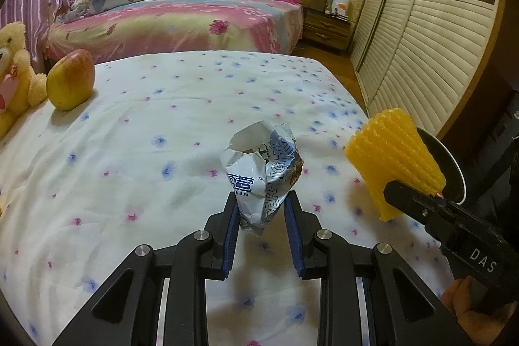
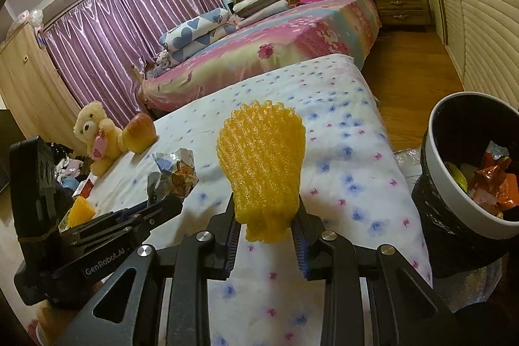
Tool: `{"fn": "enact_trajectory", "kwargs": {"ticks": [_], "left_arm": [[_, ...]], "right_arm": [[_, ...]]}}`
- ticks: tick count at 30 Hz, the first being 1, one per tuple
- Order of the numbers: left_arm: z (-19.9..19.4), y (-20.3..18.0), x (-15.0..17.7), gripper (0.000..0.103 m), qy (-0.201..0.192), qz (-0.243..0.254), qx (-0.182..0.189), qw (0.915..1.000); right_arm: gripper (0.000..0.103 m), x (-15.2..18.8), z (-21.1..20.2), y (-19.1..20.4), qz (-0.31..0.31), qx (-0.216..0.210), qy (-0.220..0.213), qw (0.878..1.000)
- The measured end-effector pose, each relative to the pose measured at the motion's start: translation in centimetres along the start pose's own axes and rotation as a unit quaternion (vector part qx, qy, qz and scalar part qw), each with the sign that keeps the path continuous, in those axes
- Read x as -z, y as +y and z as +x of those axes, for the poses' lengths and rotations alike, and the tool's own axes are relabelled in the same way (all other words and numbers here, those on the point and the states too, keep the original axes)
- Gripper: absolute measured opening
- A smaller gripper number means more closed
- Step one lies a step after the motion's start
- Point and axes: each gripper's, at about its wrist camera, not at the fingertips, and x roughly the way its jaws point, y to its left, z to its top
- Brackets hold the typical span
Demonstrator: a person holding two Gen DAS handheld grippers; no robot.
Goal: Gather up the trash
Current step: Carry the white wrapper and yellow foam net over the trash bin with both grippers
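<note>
My left gripper (image 1: 262,203) is shut on a crumpled white and blue snack wrapper (image 1: 262,171) and holds it above the flowered bed sheet (image 1: 146,151). My right gripper (image 2: 266,216) is shut on a yellow foam fruit net (image 2: 262,158) and holds it above the sheet's right side. The net also shows in the left wrist view (image 1: 392,161), and the wrapper in the right wrist view (image 2: 175,174). A black and white trash bin (image 2: 467,184) with wrappers inside stands at the bed's right edge, to the right of my right gripper.
A mango (image 1: 69,80) and a yellow teddy bear (image 1: 13,70) lie at the sheet's far left. Another yellow foam net (image 2: 81,211) lies low at the left. A pink bed (image 1: 181,18) stands behind. A louvred wardrobe (image 1: 431,54) lines the right wall.
</note>
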Motion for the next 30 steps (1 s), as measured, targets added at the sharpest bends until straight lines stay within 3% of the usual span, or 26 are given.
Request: {"fn": "enact_trajectory", "kwargs": {"ticks": [30], "left_arm": [[1.8, -5.1, -0.6, 0.026, 0.013, 0.031, 0.048, 0.9983]], "right_arm": [[0.029, 0.1, -2.6, -3.6, 0.016, 0.037, -0.006, 0.999]]}}
